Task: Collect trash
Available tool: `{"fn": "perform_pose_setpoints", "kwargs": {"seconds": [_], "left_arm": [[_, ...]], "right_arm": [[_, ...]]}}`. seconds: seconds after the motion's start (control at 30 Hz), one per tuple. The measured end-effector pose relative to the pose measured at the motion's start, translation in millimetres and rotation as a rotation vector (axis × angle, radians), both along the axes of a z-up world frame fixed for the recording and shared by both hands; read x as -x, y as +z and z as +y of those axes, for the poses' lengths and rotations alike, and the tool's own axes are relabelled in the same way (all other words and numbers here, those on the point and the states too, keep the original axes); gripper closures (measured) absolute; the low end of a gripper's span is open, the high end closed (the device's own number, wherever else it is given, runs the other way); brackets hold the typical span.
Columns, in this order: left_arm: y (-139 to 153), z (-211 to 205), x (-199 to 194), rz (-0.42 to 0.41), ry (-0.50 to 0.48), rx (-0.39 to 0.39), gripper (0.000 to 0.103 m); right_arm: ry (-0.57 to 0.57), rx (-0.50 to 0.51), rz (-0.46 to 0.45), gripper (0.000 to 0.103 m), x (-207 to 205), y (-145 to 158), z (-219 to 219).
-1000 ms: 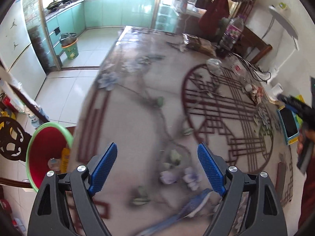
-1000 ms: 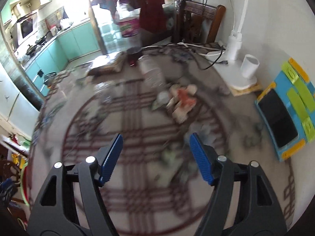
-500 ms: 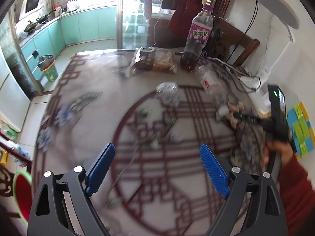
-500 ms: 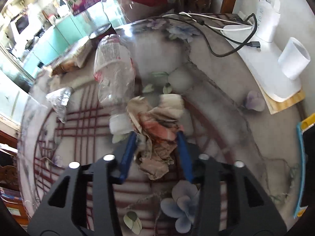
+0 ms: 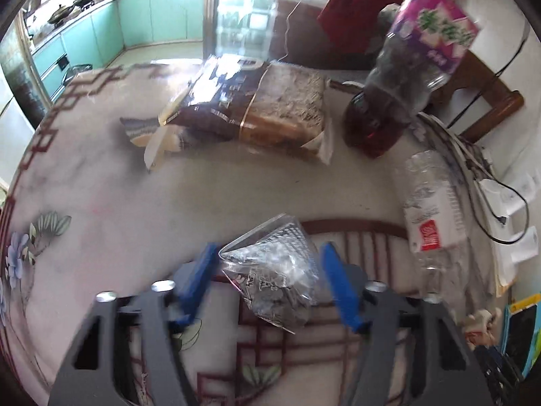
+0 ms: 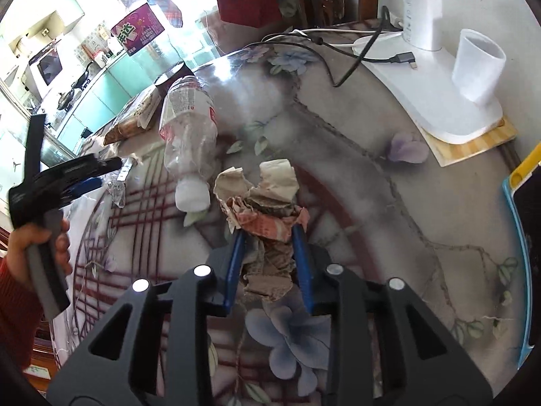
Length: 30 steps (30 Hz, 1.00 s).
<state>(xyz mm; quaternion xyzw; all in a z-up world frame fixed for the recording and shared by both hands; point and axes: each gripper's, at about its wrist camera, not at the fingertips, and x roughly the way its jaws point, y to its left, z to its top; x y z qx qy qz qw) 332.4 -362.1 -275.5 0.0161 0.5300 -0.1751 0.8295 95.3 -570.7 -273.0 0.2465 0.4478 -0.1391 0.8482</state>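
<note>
A crumpled clear plastic wrapper lies on the patterned table, between the blue fingers of my left gripper; the fingers stand a little apart from it on both sides. My right gripper is shut on a wad of crumpled brown and red paper. An empty clear bottle lies on its side just left of the paper; it also shows in the left wrist view. The left gripper shows at the left edge of the right wrist view.
A brown food bag and a tall bottle with a purple label stand at the table's far side. A white lamp base with a white cup, cables and a blue-yellow box are on the right.
My left gripper moved forward across the table and now straddles the plastic wrapper, jaws narrower. My right gripper closed tighter on the paper wad.
</note>
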Motion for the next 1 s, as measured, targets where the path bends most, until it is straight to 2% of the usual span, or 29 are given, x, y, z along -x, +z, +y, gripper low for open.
{"fn": "perform_pose_setpoints", "kwargs": {"seconds": [0.07,0.2,0.47,0.63,1.0], "left_arm": [[1,2,3,-0.015,0.012,0.031,0.052],[16,6,20,-0.047,-0.019,0.031,0.056],[80,37,89,-0.175,-0.119,0.020,0.056],[118,82,136,-0.230,-0.124,-0.005,0.056],[152,188,216,-0.225,-0.084,0.012,0.055]], "right_arm": [[0.005,0.013,0.002,0.074,1,2,3],[0.022,0.020,-0.005,0.074,5,10,13],[0.055,0.040,-0.054,0.074,18,47,54],[0.099,0.056,-0.083,0.074,34,77,93],[0.181,0.084,-0.109,0.074,72,118,187]]}}
